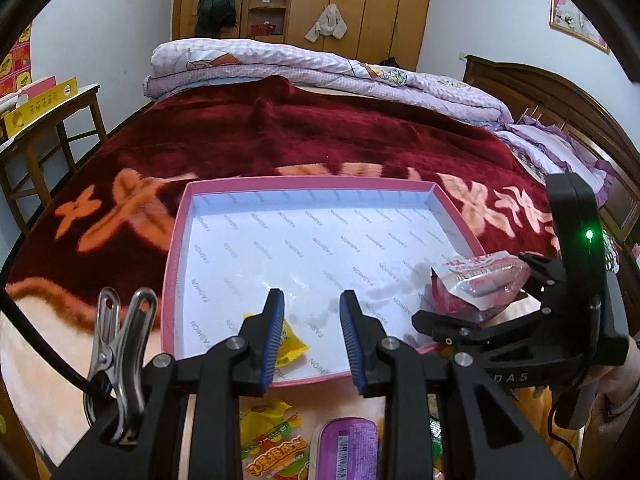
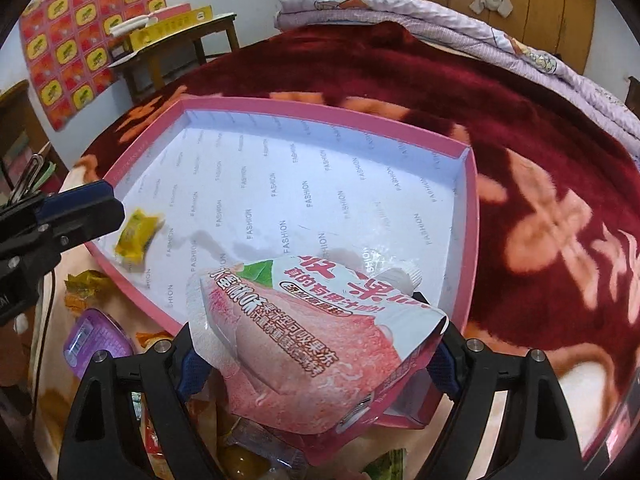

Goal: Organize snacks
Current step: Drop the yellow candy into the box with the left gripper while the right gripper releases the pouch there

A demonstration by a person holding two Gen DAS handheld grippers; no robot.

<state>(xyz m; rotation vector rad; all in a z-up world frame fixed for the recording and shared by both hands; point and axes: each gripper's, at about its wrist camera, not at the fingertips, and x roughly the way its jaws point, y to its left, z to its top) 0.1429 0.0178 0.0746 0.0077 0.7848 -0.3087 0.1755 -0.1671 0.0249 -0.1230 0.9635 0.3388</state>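
Right gripper [image 2: 316,364] pinches a pink pouch [image 2: 316,344] over the box's [image 1: 176,248] near right corner. Left gripper [image 1: 312,320] seems slightly spread, empty; yellow candy [image 2: 136,236] lies near left.

Glossy plastic pouch [image 2: 312,344], matt paper-lined box [image 1: 320,240], plush blanket [image 1: 320,136]

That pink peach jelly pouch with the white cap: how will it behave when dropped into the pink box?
The pink peach jelly pouch looks soft: its foil creases between the right tongs, so it will probably sag. Its bulge suggests some weight. It should flop flat in the pink box, not roll.
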